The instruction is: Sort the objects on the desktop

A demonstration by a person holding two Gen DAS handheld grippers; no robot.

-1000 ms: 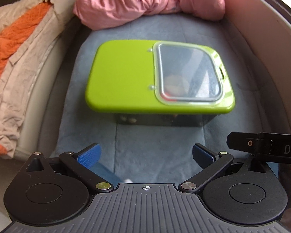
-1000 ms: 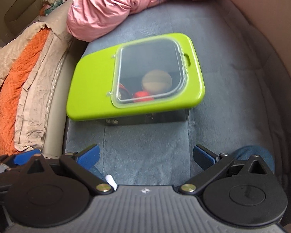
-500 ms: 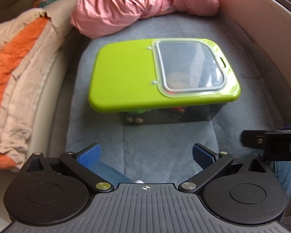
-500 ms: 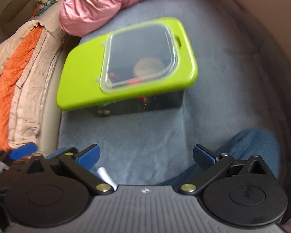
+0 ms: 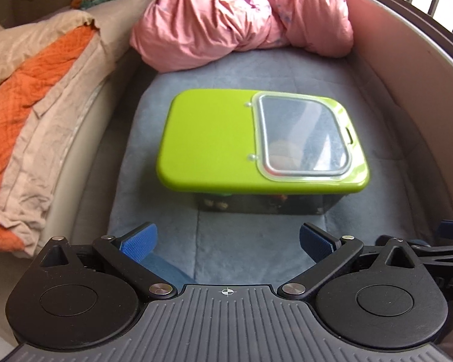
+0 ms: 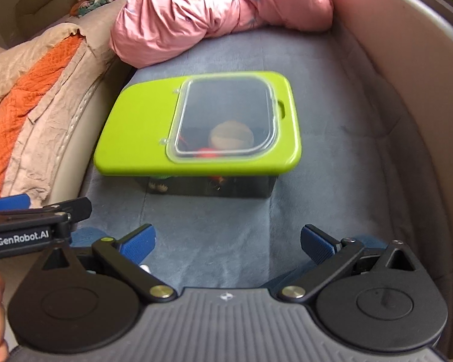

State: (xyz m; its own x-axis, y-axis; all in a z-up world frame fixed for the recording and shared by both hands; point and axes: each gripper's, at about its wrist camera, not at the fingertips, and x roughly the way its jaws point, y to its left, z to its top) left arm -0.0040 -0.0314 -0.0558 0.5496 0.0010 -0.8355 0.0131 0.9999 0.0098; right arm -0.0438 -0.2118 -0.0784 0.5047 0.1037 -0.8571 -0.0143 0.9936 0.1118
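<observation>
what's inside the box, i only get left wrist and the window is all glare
Observer: In the right wrist view a tan ball shows clearly through the window of the box.
Operator: anything else in there
Observer: A red item sits beside the ball, at the window's near edge; its shape is too blurred to name.

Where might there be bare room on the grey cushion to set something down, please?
Bare grey cushion lies right of the green-lidded box, and between it and both open claws. Behind the box, the pink bedding crowds; left, the orange blanket.
</observation>
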